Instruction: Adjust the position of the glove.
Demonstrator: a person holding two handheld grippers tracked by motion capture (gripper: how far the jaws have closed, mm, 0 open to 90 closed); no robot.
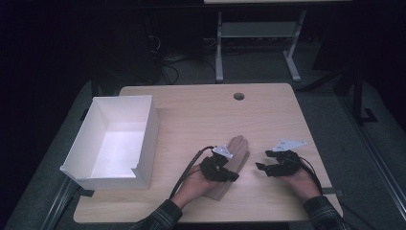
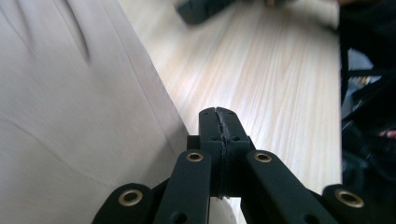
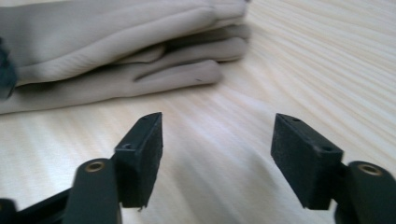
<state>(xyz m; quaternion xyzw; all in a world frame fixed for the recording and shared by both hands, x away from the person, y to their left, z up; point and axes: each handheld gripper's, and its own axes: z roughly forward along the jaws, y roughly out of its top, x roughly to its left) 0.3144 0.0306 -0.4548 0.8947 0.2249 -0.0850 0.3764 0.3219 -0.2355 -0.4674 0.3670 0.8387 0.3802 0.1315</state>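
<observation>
High view had my left gripper (image 1: pixel 233 175) resting over the lower part of a beige glove (image 1: pixel 237 154) that lay flat near the front middle of the bench (image 1: pixel 201 110), fingers pointing away from me. My right gripper (image 1: pixel 259 166) hung just to the right of the glove, apart from it, jaws aimed toward it. A white box (image 1: pixel 146 143) stood open at the left side of the bench, well apart from the glove.

Left gripper view showed my jaws pressed together with no gap between them and no cloth that I could see in the seam; the glove (image 2: pixel 70 116) lay just beside them on the left, and the tips sat over bare wood. Right gripper view showed those jaws wide apart, holding nothing, with the glove (image 3: pixel 116 51) ahead and to the left.

I judged the step to be the approach to a grasp: neither gripper had the glove yet. The next move, as I read it, called for opening the left jaws and dropping one under an edge, or sliding the right jaws onto the fingers and pinching the thin fabric without merely pushing it along.

The glove itself looked soft, smooth and limp, its fingers close together and slightly stacked, with shallow creases across the palm.
</observation>
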